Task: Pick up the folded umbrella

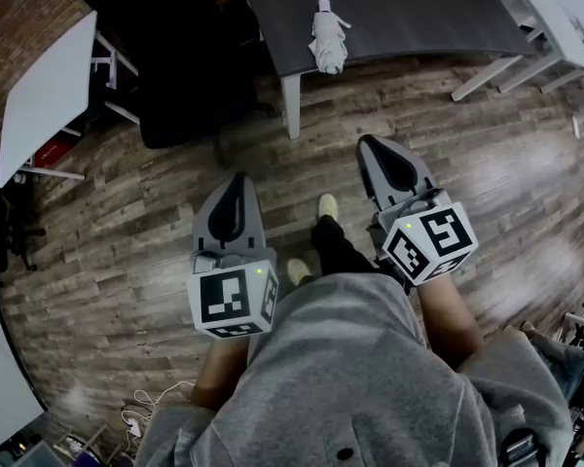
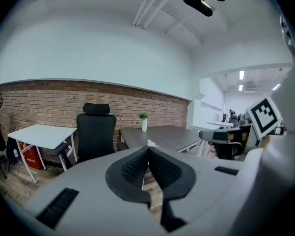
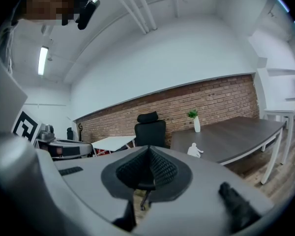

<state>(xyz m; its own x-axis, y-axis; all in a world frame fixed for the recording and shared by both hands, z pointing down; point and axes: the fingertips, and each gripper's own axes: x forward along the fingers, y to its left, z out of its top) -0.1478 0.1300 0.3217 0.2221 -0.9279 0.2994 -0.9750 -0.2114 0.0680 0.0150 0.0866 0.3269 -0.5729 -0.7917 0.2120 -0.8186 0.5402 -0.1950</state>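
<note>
A white folded umbrella [image 1: 328,37] lies near the front edge of a dark grey table [image 1: 409,13], far ahead of both grippers; it shows small in the right gripper view [image 3: 194,150] and only as a tip above the jaws in the left gripper view [image 2: 151,143]. My left gripper [image 1: 238,179] hangs over the wooden floor, jaws shut with nothing between them. My right gripper [image 1: 370,144] is a little further forward, also shut and empty. Both point toward the table.
A black office chair [image 1: 175,56] stands left of the table, with a white side table [image 1: 44,95] further left. White desks [image 1: 555,17] stand at the right. A small plant in a white vase [image 3: 195,121] is on the grey table's far end.
</note>
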